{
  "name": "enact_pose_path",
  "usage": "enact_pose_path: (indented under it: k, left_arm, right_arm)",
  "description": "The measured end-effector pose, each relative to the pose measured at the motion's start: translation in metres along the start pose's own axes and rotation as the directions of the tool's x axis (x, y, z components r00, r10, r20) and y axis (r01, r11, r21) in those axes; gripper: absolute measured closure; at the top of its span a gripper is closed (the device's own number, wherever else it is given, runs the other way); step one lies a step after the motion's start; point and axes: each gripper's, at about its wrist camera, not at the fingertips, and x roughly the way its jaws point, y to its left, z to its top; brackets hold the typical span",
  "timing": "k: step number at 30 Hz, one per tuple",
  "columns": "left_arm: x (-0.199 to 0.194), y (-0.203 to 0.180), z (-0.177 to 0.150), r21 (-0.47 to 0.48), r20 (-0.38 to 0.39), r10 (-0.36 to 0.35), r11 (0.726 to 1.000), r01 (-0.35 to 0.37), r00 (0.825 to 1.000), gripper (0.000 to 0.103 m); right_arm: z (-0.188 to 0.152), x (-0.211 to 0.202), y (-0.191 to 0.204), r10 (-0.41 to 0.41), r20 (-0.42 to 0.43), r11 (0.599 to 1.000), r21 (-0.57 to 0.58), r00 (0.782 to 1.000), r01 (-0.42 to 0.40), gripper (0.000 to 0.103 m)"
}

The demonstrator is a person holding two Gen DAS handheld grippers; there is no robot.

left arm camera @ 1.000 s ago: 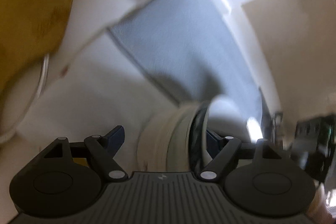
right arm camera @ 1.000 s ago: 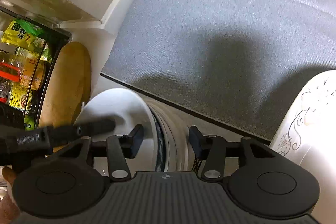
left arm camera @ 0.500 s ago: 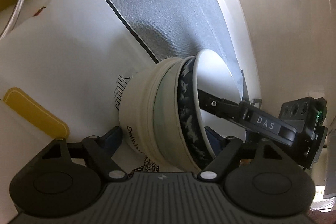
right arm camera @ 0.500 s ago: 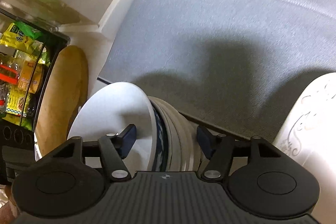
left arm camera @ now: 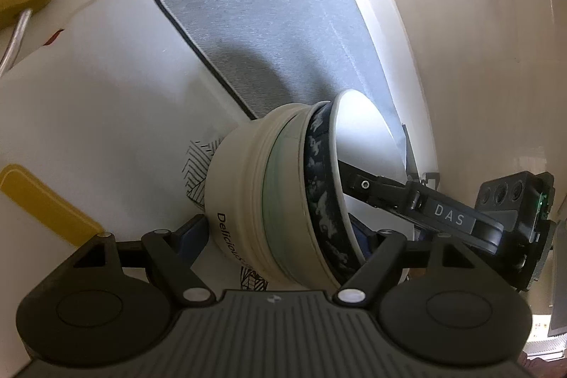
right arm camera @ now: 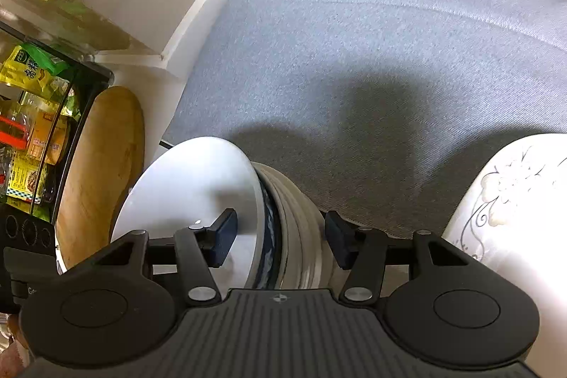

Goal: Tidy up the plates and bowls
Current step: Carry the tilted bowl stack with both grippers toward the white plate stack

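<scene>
A nest of several bowls lies tilted on its side in the air: a cream outer bowl (left arm camera: 241,193) with black lettering, a pale green one, a dark blue patterned one (left arm camera: 319,186) and a white inner bowl (left arm camera: 361,137). My left gripper (left arm camera: 276,236) is shut on the stack, one pad on the cream base, the other inside the white bowl. My right gripper (right arm camera: 280,236) straddles the stack's wall and its jaws are closing. One of its fingers (right arm camera: 223,236) sits inside the white bowl (right arm camera: 191,186) with a thin gap showing, the other beside the cream bowl (right arm camera: 301,222).
A grey mat (right arm camera: 354,41) covers the white counter beyond the bowls. A white dish with a flower pattern (right arm camera: 514,201) stands at the right. A wooden board (right arm camera: 102,172) leans at the left beside a dark rack of food packets (right arm camera: 32,94). A leaf-printed white sheet (left arm camera: 106,94) lies left.
The left view has swung from a blur onto the mat, with the stack staying in its jaws. The right jaws widened, then narrowed again around the stack's wall.
</scene>
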Motion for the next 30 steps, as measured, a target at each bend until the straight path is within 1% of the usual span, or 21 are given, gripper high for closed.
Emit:
enact_pose_path:
  k: [5,12,22,30]
  left_arm:
    - [0.0,-0.006,0.003,0.022,0.014,0.001,1.0,-0.001,1.0,0.019]
    - [-0.001,-0.018,0.006,0.06,0.016,-0.016,0.998,0.015,1.0,0.019]
    - [0.003,-0.041,0.003,0.113,0.007,-0.045,0.993,0.044,0.999,0.019]
    - [0.016,-0.063,0.004,0.165,-0.025,-0.06,0.984,0.064,0.998,0.019]
  right_arm:
    - [0.001,-0.006,0.001,-0.01,0.016,1.0,0.002,1.0,0.01,0.046]
    - [0.006,-0.021,-0.002,-0.025,0.057,1.0,-0.001,0.998,0.025,0.046]
    - [0.01,-0.048,-0.009,-0.052,0.118,0.999,0.001,0.992,0.052,0.046]
    - [0.007,-0.067,-0.02,-0.086,0.158,0.996,0.031,0.984,0.082,0.046]
